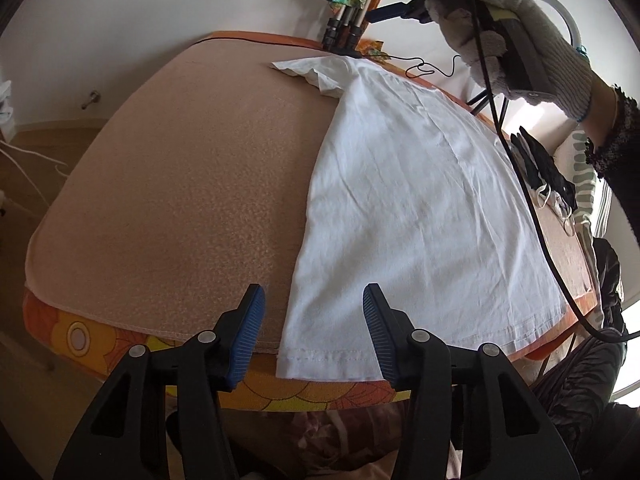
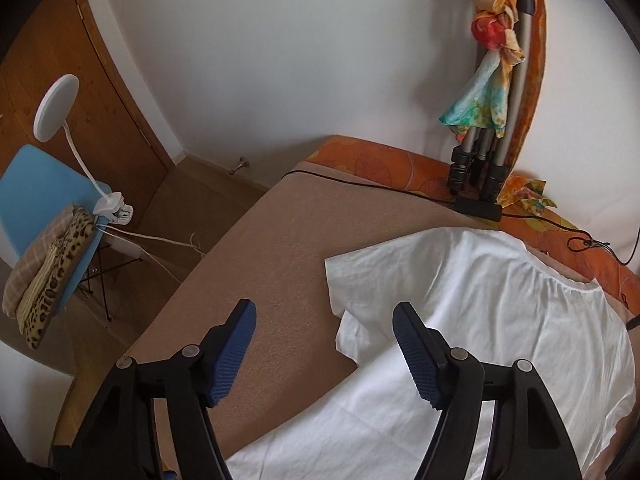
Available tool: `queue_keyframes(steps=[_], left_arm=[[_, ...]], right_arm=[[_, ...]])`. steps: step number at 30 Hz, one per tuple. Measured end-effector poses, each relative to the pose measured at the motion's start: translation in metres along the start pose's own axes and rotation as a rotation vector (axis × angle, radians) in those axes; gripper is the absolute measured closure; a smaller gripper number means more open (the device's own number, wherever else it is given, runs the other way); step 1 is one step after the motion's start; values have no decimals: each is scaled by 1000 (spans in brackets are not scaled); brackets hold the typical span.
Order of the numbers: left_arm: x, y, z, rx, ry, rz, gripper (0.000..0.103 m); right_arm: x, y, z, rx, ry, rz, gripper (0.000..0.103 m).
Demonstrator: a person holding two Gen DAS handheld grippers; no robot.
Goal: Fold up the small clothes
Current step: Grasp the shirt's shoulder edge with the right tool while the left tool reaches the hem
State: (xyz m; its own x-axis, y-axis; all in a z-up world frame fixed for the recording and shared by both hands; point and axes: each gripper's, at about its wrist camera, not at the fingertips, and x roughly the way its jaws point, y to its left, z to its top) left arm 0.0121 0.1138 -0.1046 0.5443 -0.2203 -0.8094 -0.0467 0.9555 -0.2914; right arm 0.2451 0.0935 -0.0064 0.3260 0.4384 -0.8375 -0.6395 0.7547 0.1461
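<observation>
Left wrist view: left gripper [image 1: 313,320], unclenched, straddles the shirt [image 1: 404,200] hem corner; right gripper [image 2: 324,344], also unclenched, should pinch the sleeve [image 2: 348,276] edge squarely.

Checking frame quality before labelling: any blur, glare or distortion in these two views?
Left wrist: sharp; fisheye bows the beige blanket edges; window glare blows out at right; white T-shirt keeps its wrinkles. Right wrist: slightly soft, probably motion; T-shirt sleeve near overexposed; black vignette in corners.
</observation>
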Motion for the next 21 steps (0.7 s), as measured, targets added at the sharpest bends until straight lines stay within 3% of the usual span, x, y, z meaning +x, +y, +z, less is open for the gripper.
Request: queue_keyframes(steps=[7, 14, 17, 19, 21], left_arm=[[8, 6, 1, -23, 24, -33, 54], [15, 12, -2, -28, 53, -57, 54], [15, 13, -3, -28, 50, -65, 55], [15, 15, -3, -36, 49, -74, 55], [15, 14, -2, -35, 51, -76, 55]], right_arm=[[95, 23, 25, -67, 150, -66, 43], [142, 25, 28, -136, 254, -183, 52], [149, 17, 29, -127, 283, -199, 63], [149, 15, 29, -123, 284, -195, 65], [153, 11, 31, -135, 275, -204, 84]])
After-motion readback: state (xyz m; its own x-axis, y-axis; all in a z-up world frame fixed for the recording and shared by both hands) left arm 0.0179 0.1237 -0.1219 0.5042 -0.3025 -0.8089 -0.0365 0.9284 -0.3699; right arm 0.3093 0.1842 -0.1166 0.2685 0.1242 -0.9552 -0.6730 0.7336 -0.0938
